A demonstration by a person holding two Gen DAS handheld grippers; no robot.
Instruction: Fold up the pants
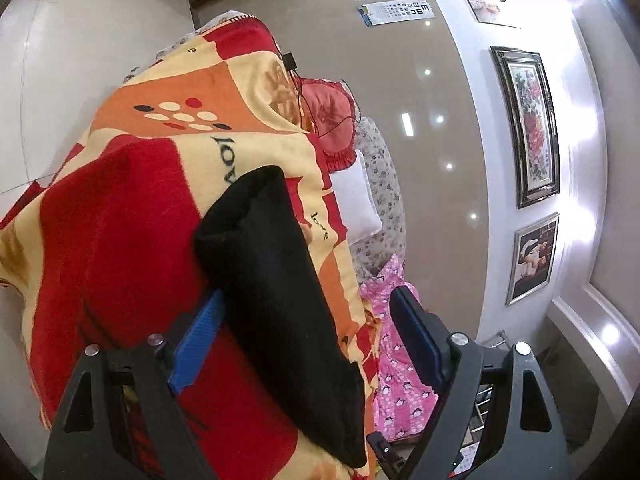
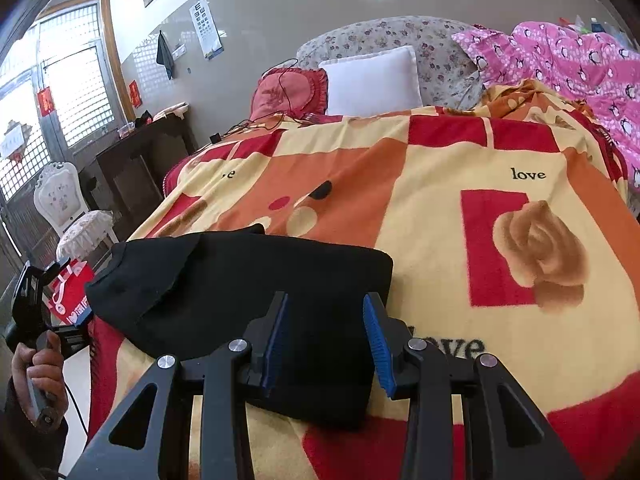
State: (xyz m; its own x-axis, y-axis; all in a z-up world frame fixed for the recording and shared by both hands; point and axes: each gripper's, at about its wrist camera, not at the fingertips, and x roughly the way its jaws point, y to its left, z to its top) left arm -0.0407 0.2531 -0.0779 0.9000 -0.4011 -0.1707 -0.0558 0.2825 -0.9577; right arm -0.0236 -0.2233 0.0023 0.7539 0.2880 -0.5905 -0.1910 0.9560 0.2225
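Where folded black pants (image 2: pixel 240 304) lie in thick, lumpy layers on the patterned blanket (image 2: pixel 440 200): left tongs (image 1: pixel 308 340) spread wide, released, astride one end; right tongs (image 2: pixel 324 340) half open, straddling the near edge, grip unclear.

Folded pants (image 2: pixel 240 300) lie on the blanket (image 2: pixel 440 208) near its edge, pillows (image 2: pixel 372 80) apparently behind.

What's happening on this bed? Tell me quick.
A person is folding black pants on a red, orange and cream blanket. The pants lie in a folded bundle. The left tongs stand wide open around one end of it, gripping nothing. The right tongs sit partly open over the near edge; a grip can't be confirmed.
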